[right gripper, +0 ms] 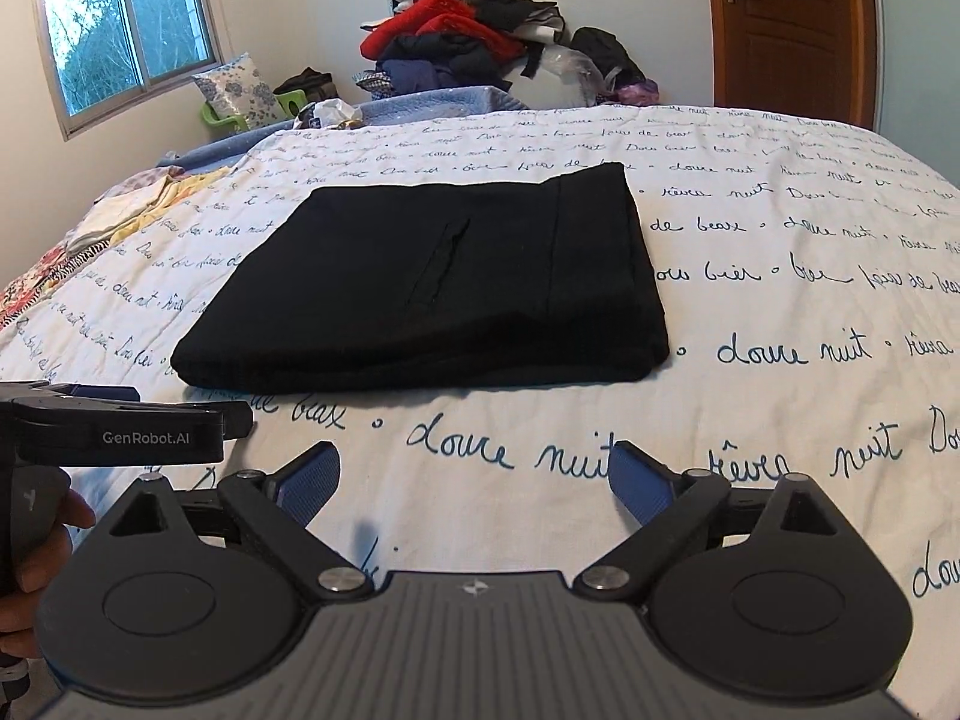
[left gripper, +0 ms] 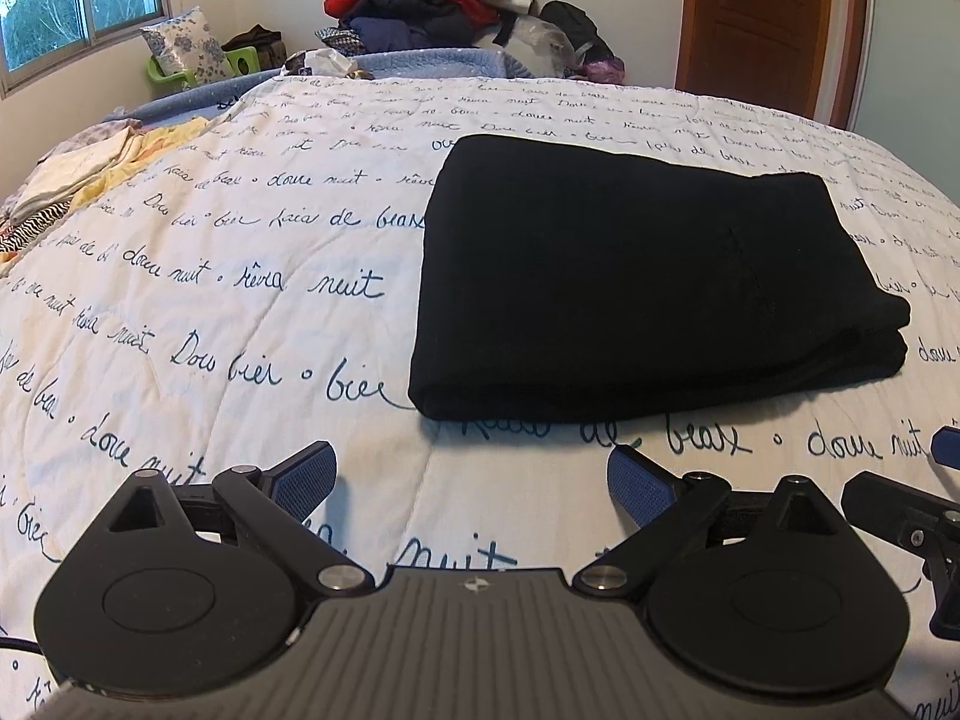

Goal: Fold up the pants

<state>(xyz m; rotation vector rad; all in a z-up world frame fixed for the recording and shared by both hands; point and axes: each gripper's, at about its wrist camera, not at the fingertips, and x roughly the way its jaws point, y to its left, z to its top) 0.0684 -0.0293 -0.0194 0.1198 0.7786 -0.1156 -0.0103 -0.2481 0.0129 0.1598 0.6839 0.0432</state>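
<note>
Both sets of fingers stand spread wide with nothing between them: the left gripper (left gripper: 471,480) and the right gripper (right gripper: 474,480) hover low over the bed (left gripper: 240,300), just short of the near edge of the pants (left gripper: 630,276), touching neither cloth nor cover. The blue pads (left gripper: 306,477) are ribbed, presumably to bite on thin fabric. The two grippers sit side by side (the left one's black body shows at the edge of the right view), a stance that suits a released, finished fold.

The pants lie in the middle of the bed as a flat, stacked rectangle, layers visible along the near edge, a pocket slit on top. The cloth is matte black and soft, likely a knit. The cover is quilted white with looping blue script. A heap of clothes (left gripper: 432,0) rises beyond the bed.
</note>
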